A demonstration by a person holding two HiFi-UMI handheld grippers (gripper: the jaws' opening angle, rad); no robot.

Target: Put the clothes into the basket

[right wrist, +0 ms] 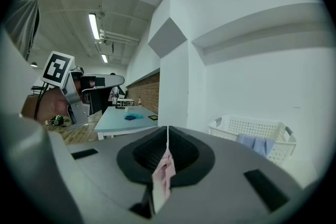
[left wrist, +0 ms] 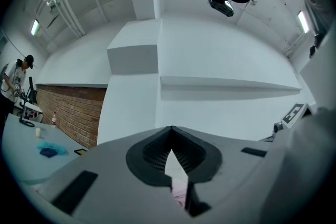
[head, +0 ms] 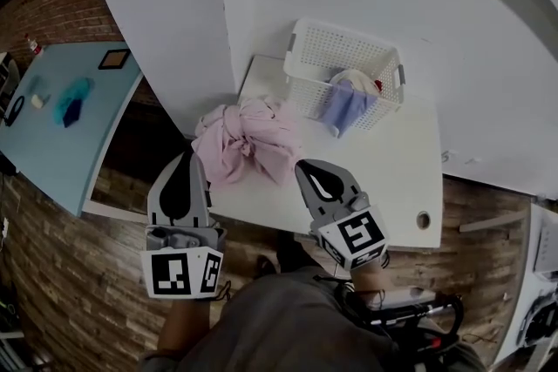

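A crumpled pile of pink clothes lies on the left part of the white table. Behind it, against the wall, stands a white lattice basket with a blue cloth draped over its front rim. My left gripper hovers at the table's front left corner, its tips meeting, just short of the pile. My right gripper hangs over the front edge beside the pile's right side, also shut. In both gripper views, pink clothes show only through the slit behind the closed tips. The basket sits ahead to the right.
A light blue table with small items stands to the left across a gap. A white pillar and wall rise behind the white table. A cable hole sits near the front right corner. A person stands far left.
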